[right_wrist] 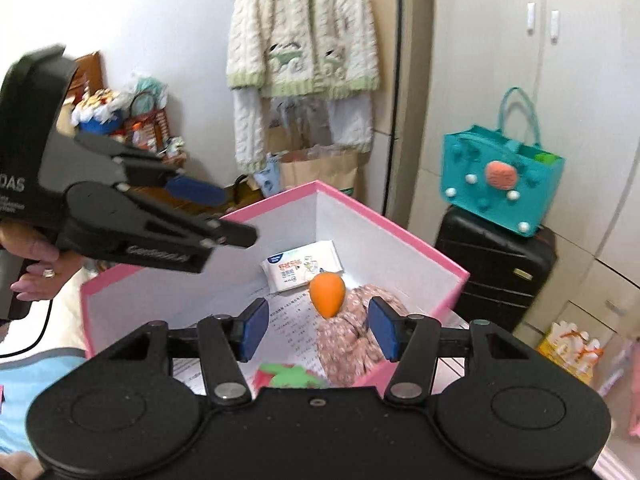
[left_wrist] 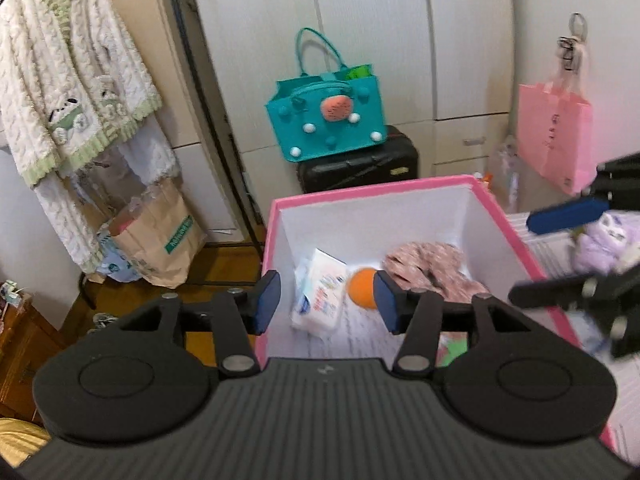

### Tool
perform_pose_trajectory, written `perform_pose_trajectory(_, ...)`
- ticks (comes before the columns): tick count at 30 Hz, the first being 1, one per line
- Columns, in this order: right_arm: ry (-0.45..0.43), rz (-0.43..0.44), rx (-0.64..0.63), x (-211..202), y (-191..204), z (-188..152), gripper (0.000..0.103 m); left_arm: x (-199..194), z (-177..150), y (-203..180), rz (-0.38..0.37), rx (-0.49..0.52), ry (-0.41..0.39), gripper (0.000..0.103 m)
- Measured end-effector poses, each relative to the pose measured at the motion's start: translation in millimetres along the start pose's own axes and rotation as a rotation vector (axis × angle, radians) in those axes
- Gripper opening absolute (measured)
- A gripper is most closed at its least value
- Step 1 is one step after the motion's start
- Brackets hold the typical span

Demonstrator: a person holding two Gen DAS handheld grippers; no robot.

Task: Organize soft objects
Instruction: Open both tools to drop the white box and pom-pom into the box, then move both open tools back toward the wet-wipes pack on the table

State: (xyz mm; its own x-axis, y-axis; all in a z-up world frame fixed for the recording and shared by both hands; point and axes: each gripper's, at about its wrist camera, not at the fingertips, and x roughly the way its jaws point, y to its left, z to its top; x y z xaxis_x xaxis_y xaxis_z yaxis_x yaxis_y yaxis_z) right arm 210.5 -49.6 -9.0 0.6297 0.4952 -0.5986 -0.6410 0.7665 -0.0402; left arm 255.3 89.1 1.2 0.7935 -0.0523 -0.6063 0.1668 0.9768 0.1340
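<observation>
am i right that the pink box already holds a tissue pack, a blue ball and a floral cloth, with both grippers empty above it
Not quite: the ball is orange, not blue, as the right wrist view shows. The rest holds: the pink box contains the tissue pack and floral cloth, and the left gripper and right gripper are empty.

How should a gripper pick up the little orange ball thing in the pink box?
My guess: come straight down from above and pinch the orange egg-shaped toy across its fat middle. The pink box has tall walls, so sideways is blocked. The floral cloth touches one side, the tissue pack lies close on the other.
</observation>
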Motion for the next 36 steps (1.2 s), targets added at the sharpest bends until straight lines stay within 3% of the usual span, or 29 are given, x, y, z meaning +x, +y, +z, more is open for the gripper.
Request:
perform_pose_trajectory(6,-0.016,0.011,0.078,-40,2,-7,0.061,-36,-6,-10,-0.111,0.026,0.012,0.055)
perform_pose_trajectory(13,-0.038,0.002,0.083,-96,15,-16,0.061,-83,-4,-24,-0.258,0.050,0.028,0.058)
perform_pose_trajectory(25,-0.066,-0.131,0.015,-178,43,-60,0.063,-142,-21,-61,-0.375,0.158,0.020,0.065)
perform_pose_trajectory(36,-0.053,-0.147,0.078,-206,54,-123,0.064,-151,-55,-106,-0.456,0.268,0.086,0.066)
